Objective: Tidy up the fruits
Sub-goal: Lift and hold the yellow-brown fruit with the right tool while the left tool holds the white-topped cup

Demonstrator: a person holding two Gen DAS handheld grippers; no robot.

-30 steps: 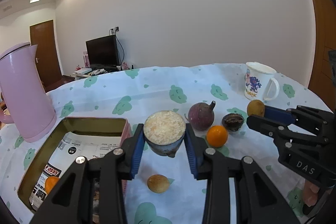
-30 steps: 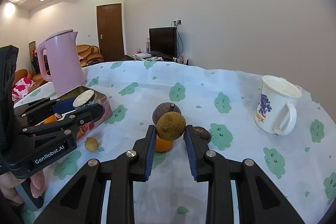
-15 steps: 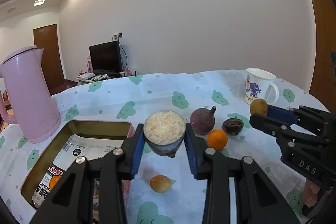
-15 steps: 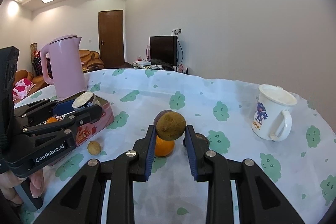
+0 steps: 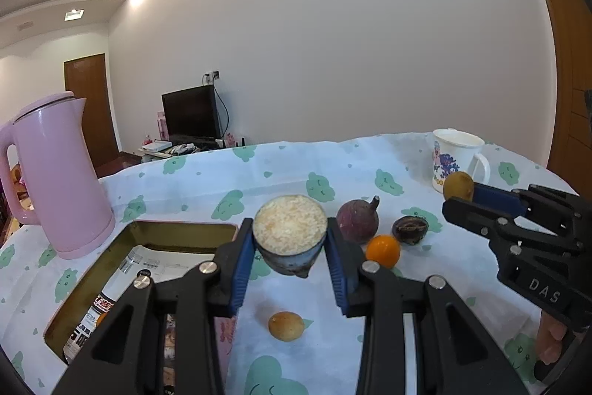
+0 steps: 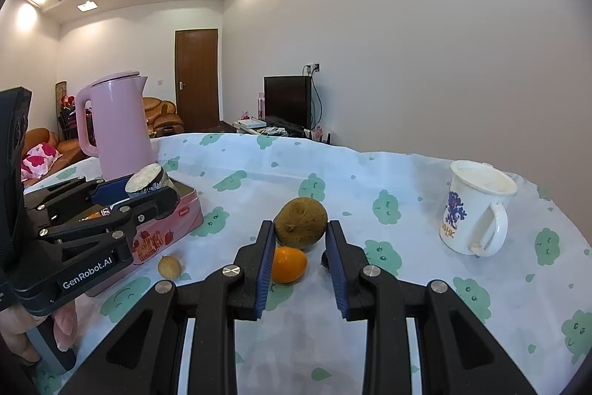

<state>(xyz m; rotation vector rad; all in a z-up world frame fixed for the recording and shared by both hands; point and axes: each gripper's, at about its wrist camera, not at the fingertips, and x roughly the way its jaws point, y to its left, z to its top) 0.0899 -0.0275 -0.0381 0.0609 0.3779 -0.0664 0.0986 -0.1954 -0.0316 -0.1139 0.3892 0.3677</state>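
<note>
The cut fruit (image 5: 289, 233) is a dark-skinned piece with a flat, pale, grainy cut face turned up and toward the camera; it sits clamped between the left gripper's (image 5: 290, 248) blue pads, off the table. The brown fruit (image 6: 300, 223), round and rough-skinned with a small stem scar facing the camera, is pinched between the right gripper's (image 6: 300, 239) pads, also lifted. Below and just behind the right gripper lies the orange (image 6: 288, 264) on the cloth. Ahead of the left gripper, to its right, rest a purple fruit (image 5: 357, 219) with a stem and a dark wrinkled fruit (image 5: 410, 229). Beneath the left gripper lies a small tan fruit (image 5: 286, 325).
</note>
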